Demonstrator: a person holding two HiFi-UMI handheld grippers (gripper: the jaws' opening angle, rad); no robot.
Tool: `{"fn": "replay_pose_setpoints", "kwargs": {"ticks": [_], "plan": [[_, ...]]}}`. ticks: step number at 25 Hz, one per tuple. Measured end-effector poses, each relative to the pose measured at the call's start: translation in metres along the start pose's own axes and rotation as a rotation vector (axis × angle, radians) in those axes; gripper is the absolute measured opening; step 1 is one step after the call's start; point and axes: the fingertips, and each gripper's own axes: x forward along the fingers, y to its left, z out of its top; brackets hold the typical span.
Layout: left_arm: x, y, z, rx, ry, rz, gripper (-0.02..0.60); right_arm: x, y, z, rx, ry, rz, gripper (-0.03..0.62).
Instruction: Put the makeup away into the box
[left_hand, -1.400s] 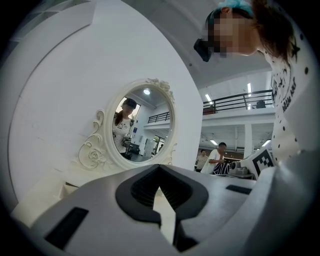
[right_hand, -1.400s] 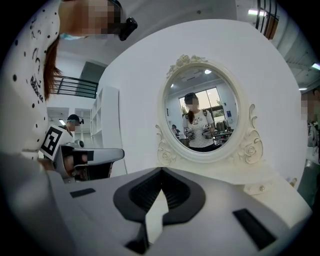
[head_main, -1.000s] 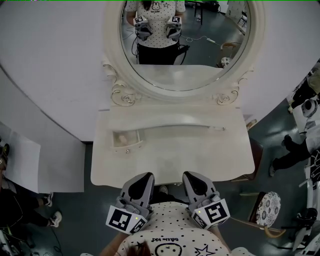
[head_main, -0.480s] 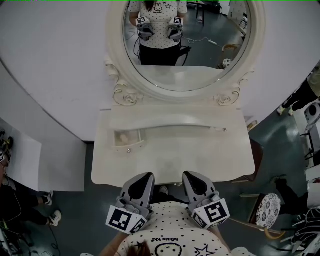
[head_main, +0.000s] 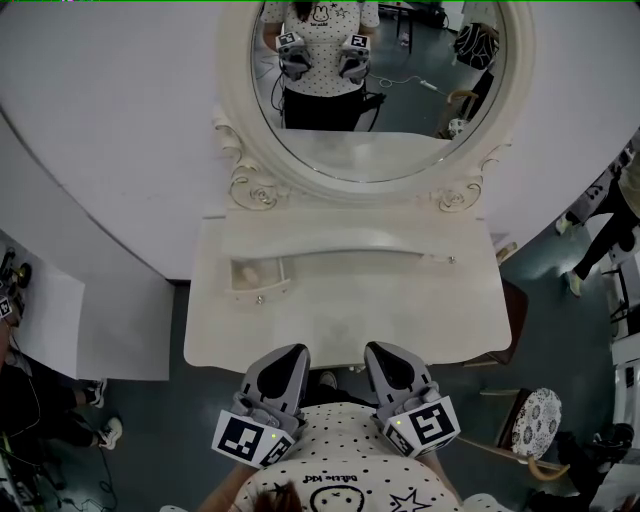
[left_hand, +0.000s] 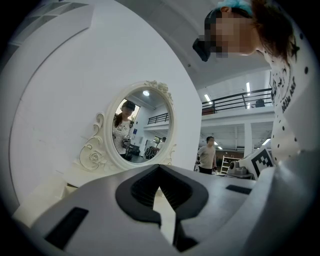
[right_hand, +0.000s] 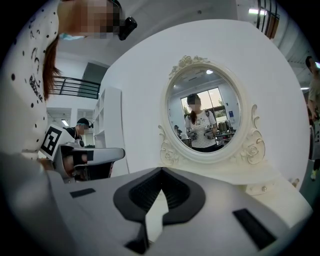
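Observation:
A white dressing table (head_main: 400, 310) stands before me under an oval mirror (head_main: 375, 90). At the left of its top sits a small open box or drawer (head_main: 257, 276) with something pale inside, too small to tell what. I see no loose makeup on the tabletop. My left gripper (head_main: 290, 352) and right gripper (head_main: 380, 350) are side by side close to my body, just short of the table's front edge. Both are shut with nothing between the jaws. The left gripper (left_hand: 160, 167) and right gripper (right_hand: 161, 171) both point level toward the mirror.
A curved raised shelf (head_main: 340, 250) runs across the back of the tabletop. A round patterned stool (head_main: 535, 415) stands on the floor at the right. A person's legs (head_main: 600, 250) show at the right edge, and a white panel (head_main: 70, 320) leans at the left.
Both grippers have stayed where they were. The head view has drifted slightly, and people at the right and left edges of the room have moved.

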Motion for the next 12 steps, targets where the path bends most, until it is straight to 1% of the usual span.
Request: {"fn": "replay_pose_setpoints", "kwargs": {"ticks": [7, 12], "plan": [[-0.0004, 0.0011, 0.0025, -0.004, -0.002, 0.007, -0.005, 0.0019, 0.0019, 0.0009, -0.004, 0.006, 0.012, 0.006], [0.0014, 0.0, 0.0018, -0.002, -0.002, 0.0, -0.005, 0.0024, 0.0004, 0.0034, -0.027, -0.015, 0.012, 0.006]]}}
